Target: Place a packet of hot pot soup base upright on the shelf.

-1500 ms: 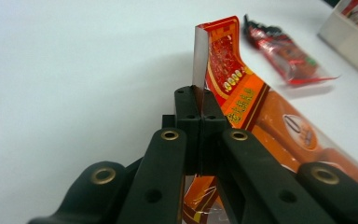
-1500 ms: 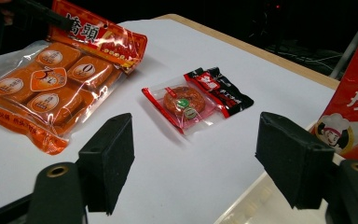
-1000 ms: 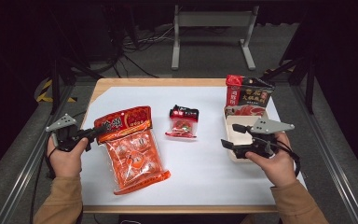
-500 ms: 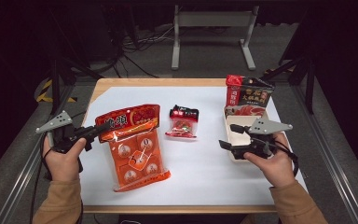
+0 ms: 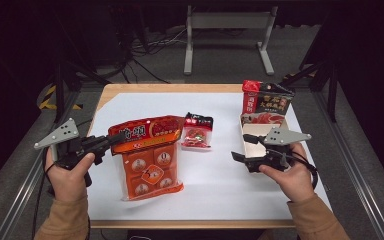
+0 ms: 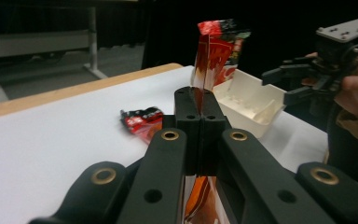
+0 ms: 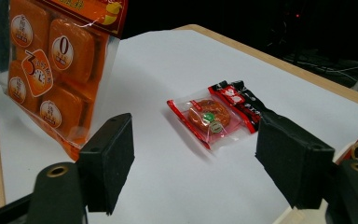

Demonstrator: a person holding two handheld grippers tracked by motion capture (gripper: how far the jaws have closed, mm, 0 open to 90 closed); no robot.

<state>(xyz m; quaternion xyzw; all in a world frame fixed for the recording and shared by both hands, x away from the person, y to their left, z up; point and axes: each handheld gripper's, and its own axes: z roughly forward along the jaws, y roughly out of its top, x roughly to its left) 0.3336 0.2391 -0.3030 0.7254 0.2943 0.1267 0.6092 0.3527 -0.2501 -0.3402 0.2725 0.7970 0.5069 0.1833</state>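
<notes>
Left gripper [image 5: 111,141]: jaws clenched on top edge of large orange-red plastic snack bag [image 5: 149,159], bag hanging at left side of white table sheet [image 5: 215,185], lower end near sheet. Advice: lift slow, keep bag from swinging, carry right toward white open box [image 5: 254,131]. Middle: small red-black sachet [image 5: 197,131] lying flat, untouched. Right gripper [image 5: 242,148]: jaws wide apart, grasping nothing, hovering just beside box.

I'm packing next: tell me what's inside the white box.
The white box looks bare inside along its near wall; a red-and-black packet stands at its far end, covering the floor there.
</notes>
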